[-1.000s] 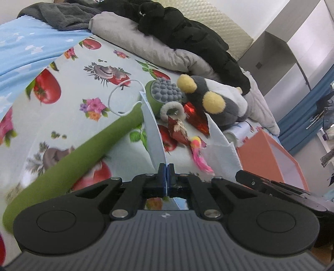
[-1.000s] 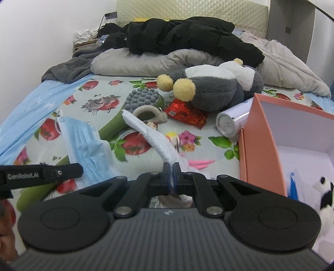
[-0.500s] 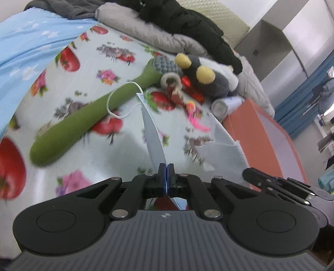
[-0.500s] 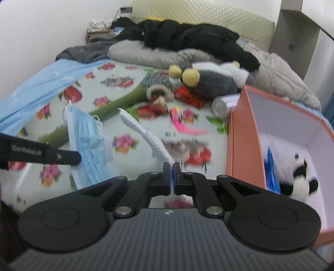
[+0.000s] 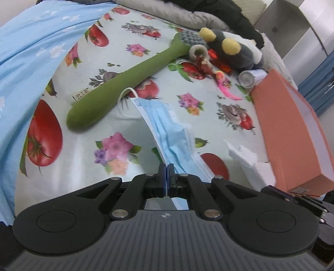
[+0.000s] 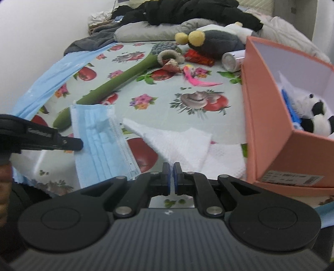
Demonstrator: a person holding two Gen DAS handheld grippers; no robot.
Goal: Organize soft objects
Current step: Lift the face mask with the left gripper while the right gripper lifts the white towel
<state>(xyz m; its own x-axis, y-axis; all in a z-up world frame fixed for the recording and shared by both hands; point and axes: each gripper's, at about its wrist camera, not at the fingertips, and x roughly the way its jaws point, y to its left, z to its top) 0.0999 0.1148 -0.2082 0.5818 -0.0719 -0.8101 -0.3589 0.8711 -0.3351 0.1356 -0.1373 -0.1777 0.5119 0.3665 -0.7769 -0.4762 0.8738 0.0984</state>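
My left tongs (image 5: 166,170) pinch the blue face mask (image 5: 167,127), my right tongs (image 6: 172,170), nearly closed, nip the white tissue (image 6: 177,141); I should carry both right, clear over the orange box's (image 6: 269,133) near wall, before letting go.

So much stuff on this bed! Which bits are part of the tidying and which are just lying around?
Part of the job:
- blue face mask
- white tissue
- orange box
- toy panda
- green plush stick
- grey plush toy

Just lying about:
- white can
- red wrapper
- black jacket
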